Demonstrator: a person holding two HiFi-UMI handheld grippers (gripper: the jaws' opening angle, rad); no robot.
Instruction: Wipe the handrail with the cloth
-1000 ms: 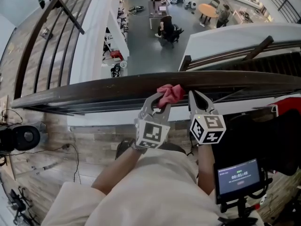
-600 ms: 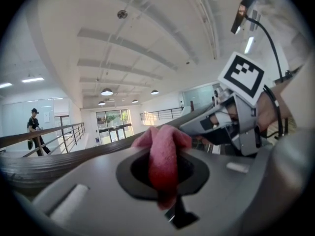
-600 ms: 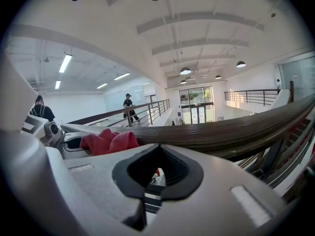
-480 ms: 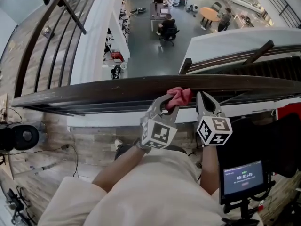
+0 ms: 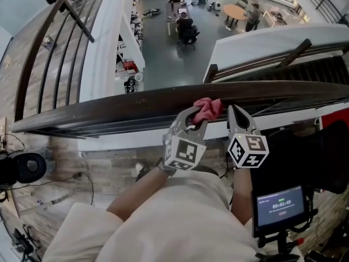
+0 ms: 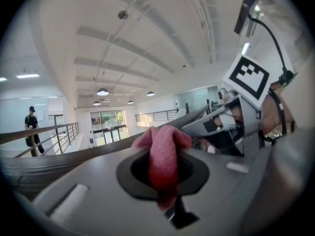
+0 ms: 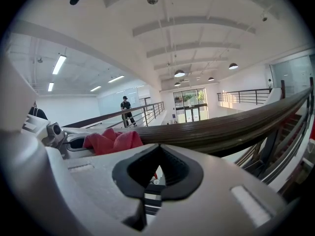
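Observation:
A dark wooden handrail (image 5: 109,112) runs across the head view from left to right. A pink-red cloth (image 5: 206,109) lies bunched on its top. My left gripper (image 5: 196,117) is shut on the cloth (image 6: 162,156), which fills the gap between its jaws and presses on the rail. Just to its right, my right gripper (image 5: 235,113) rests against the handrail (image 7: 221,129) with its jaws shut and nothing in them. In the right gripper view the cloth (image 7: 110,141) shows at the left, on the rail.
Beyond the rail is a drop to a lower floor (image 5: 174,53) with desks and seated people. A black screen with a timer (image 5: 281,205) stands at my lower right. A black round device (image 5: 24,165) sits at the left. A person (image 7: 126,108) stands on a far walkway.
The left gripper and cloth have slid a little to the right along the handrail, and the right gripper has shifted right with them. In the last half second they hardly move.

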